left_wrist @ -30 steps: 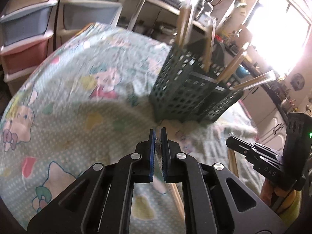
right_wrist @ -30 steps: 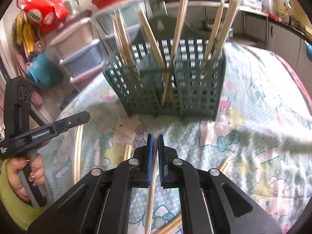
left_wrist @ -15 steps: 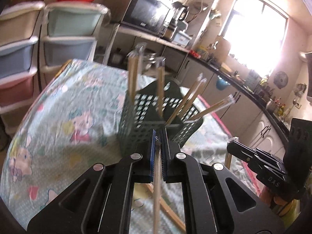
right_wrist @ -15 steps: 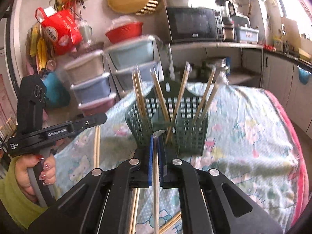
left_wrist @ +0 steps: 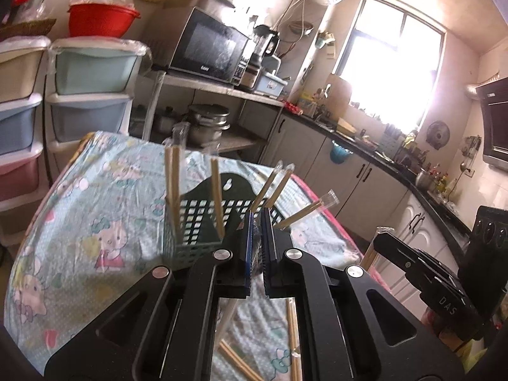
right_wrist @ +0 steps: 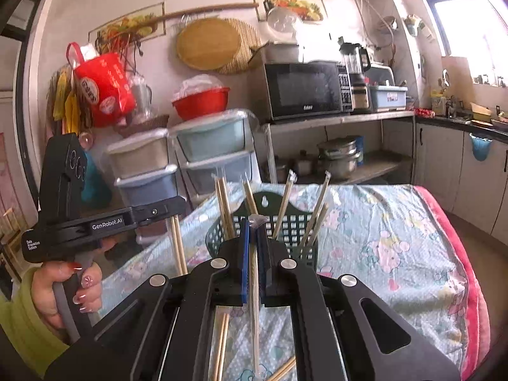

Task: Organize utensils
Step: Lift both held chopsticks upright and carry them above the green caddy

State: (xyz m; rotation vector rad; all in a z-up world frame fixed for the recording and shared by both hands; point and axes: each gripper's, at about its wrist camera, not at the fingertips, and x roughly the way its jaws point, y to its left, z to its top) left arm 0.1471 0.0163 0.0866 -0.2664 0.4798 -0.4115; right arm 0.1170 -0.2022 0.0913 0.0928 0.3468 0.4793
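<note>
The left gripper [left_wrist: 256, 222] was clamped on a wrapped stick [left_wrist: 229, 316] that hung down below its jaws. The right gripper [right_wrist: 253, 231] pinched another stick [right_wrist: 253, 285] the same way. The green basket [right_wrist: 295, 225] stood just past both jaws, holding more sticks.

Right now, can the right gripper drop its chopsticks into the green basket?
Probably yes. The right gripper is shut on wrapped chopsticks, and the green basket sits just ahead with open room between the chopsticks already standing in it. The left gripper hangs off to the side, not blocking.
</note>
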